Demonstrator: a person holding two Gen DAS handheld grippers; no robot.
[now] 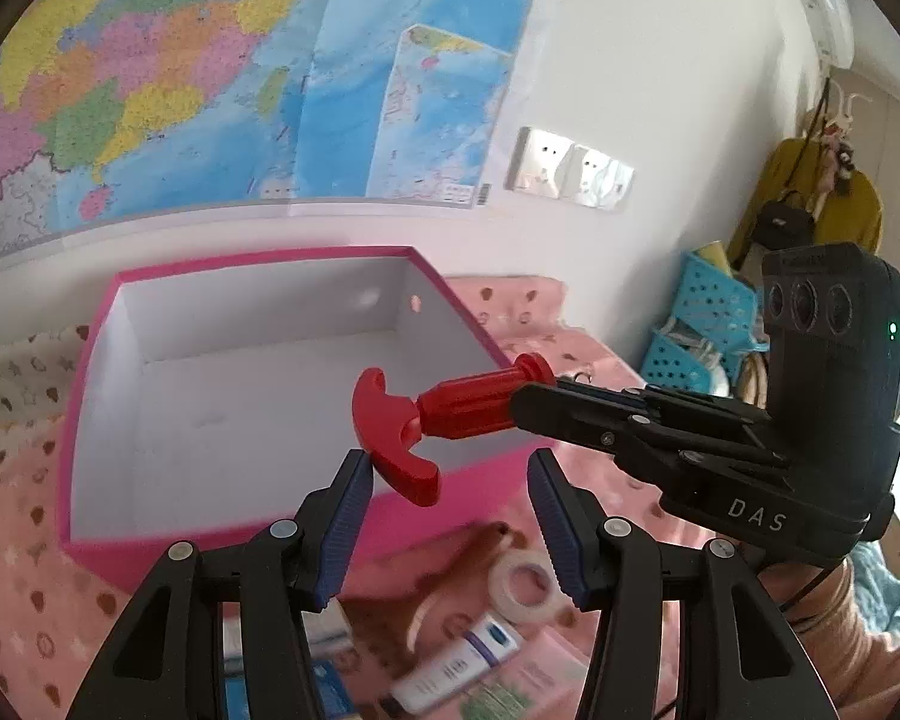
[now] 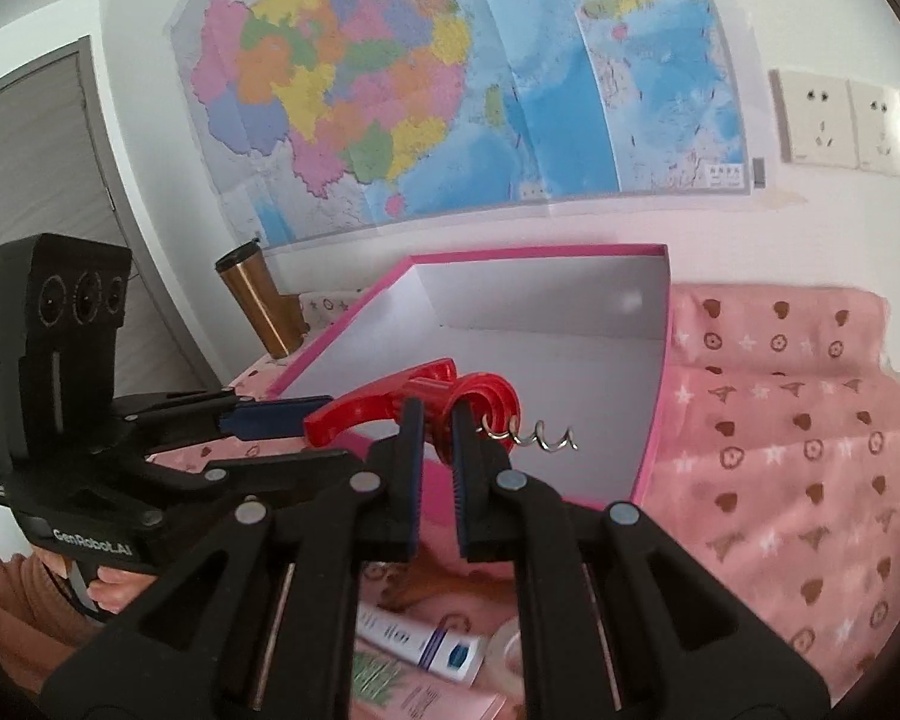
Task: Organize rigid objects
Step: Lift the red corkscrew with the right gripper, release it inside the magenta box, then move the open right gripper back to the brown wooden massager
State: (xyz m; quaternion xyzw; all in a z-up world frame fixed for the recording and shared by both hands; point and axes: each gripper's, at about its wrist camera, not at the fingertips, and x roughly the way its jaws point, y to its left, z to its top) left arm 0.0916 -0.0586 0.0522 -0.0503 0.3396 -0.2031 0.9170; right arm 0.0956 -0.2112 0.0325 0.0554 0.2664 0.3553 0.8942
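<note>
A red corkscrew [image 1: 450,414] with a T-handle and metal spiral [image 2: 534,437] is held over the near edge of an open pink box [image 1: 114,312] with a white inside. My right gripper [image 2: 437,420] is shut on the corkscrew's red body [image 2: 432,399]; it shows in the left wrist view [image 1: 525,399] coming in from the right. My left gripper [image 1: 450,474] is open and empty, its fingers either side of the handle's lower tip without touching. It shows in the right wrist view [image 2: 306,414] at the left, beside the handle.
The pink box [image 2: 654,420] sits on a pink patterned cloth [image 2: 798,450]. A tape roll [image 1: 525,585], a white tube [image 1: 456,669] and flat packets [image 2: 426,684] lie on the cloth near me. A brown tumbler [image 2: 264,306] stands behind the box. Blue baskets [image 1: 702,324] stand at right.
</note>
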